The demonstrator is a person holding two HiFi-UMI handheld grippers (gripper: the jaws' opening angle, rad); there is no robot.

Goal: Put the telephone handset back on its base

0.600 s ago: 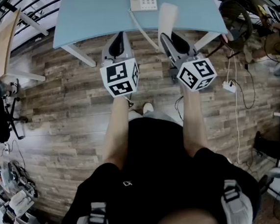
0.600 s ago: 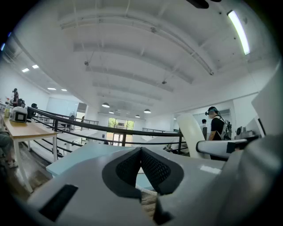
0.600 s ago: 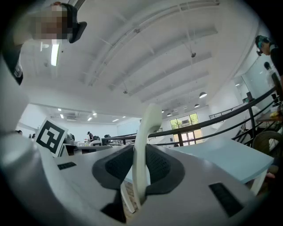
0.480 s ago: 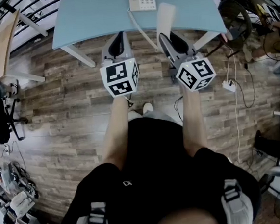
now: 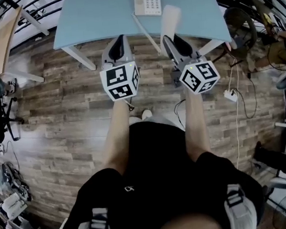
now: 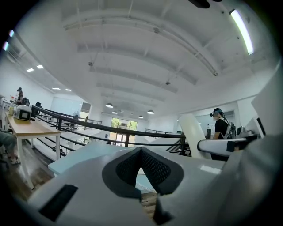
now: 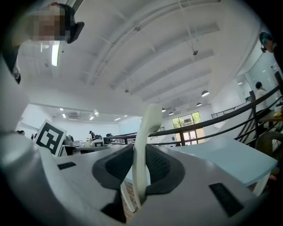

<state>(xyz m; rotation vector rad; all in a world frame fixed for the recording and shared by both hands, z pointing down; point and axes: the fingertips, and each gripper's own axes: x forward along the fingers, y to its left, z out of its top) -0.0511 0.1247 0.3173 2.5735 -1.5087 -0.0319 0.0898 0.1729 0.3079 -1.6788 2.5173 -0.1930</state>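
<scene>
**While the base sits on the bench, the handset stands clamped in the right tool**

As the head view looks down, the right tool (image 5: 175,39) reaches toward 12 o'clock over the near edge of the pale blue bench (image 5: 98,15). Its jaws are closed on the white handset (image 5: 169,19). In the right gripper view, the dark textured pads (image 7: 161,165) press on both flat sides of the handset (image 7: 147,132), one on each side of the tool's centre line (image 7: 141,165). The handset rises upright from between them and curves slightly at its top end.

The telephone base (image 5: 147,2) lies on the bench at the far middle, keypad facing up. The handset is at about 5 o'clock from it, near but clearly not touching. A white cord (image 5: 144,30) runs from the base's near left corner toward 5 o'clock, across the bench edge and down beside the right tool.

At about 7 o'clock from the base, the left tool (image 5: 117,42) is also at the bench's near edge. In the left gripper view (image 6: 141,152) its pads meet at their tips, with only a narrow wedge of space behind them and nothing held. Beyond them are the bench top and a dark railing (image 6: 88,128).

Both marker cubes, left (image 5: 121,81) and right (image 5: 200,77), are over the wooden floor (image 5: 56,104).
</scene>
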